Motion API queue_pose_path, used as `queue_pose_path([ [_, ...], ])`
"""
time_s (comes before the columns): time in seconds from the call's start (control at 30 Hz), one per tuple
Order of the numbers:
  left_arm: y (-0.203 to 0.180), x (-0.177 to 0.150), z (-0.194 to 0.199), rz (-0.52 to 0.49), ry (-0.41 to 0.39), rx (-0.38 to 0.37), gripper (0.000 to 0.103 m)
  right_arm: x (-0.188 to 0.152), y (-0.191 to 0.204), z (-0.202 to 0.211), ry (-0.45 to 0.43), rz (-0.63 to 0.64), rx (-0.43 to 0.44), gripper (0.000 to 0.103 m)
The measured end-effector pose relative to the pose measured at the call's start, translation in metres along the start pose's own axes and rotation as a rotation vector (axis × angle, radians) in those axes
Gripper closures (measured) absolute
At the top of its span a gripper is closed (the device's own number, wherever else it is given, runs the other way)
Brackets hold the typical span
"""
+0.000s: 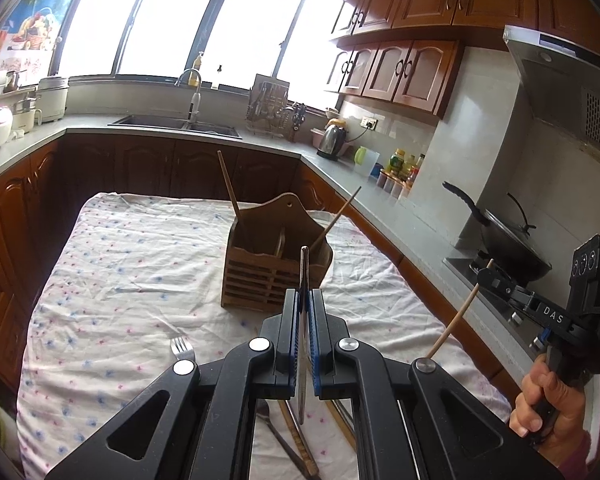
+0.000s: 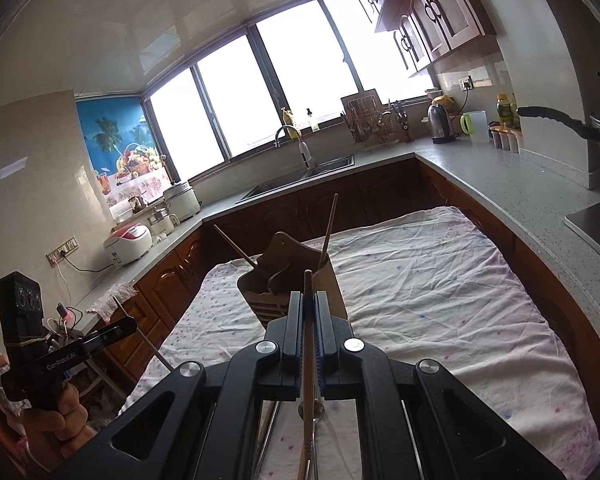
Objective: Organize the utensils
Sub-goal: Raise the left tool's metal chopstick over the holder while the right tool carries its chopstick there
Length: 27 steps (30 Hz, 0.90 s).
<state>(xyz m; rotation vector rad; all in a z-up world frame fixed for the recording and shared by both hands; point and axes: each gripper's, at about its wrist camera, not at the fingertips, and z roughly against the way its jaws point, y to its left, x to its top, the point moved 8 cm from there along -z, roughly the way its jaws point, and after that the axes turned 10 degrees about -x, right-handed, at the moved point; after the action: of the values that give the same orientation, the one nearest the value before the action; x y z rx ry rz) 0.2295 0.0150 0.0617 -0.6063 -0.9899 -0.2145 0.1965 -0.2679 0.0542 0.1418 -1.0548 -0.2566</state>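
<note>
Progress: partly done; two chopsticks (image 1: 229, 184) stood in the wooden holder (image 1: 274, 256) near the table's far edge
Left: fork (image 1: 182, 347), spoon (image 1: 274, 432) lay at the near edge
Left gripper (image 1: 306, 300): pinched a metal utensil (image 1: 304, 276)
Right gripper (image 2: 309, 308): pinched a chopstick (image 2: 308, 344)
Surface: floral cloth (image 1: 132, 272), kitchen with windows

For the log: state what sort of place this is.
A home kitchen, most likely. A double sink with tap sits under wide windows, wooden wall cabinets line the wall, and a wok stands on the stove beneath a range hood.
</note>
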Motion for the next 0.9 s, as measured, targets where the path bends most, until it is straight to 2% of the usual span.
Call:
queue_pose_path([
  [0.4, 0.017, 0.033, -0.007, -0.012, -0.064, 0.021, 0.1, 0.038, 0.016, -0.022, -0.064, 0.01, 0.018, 0.098],
  [0.9, 0.041, 0.099, -0.039, -0.068, -0.189, 0.052, 0.1, 0.125, 0.039, -0.066, -0.198, -0.001, 0.027, 0.098],
])
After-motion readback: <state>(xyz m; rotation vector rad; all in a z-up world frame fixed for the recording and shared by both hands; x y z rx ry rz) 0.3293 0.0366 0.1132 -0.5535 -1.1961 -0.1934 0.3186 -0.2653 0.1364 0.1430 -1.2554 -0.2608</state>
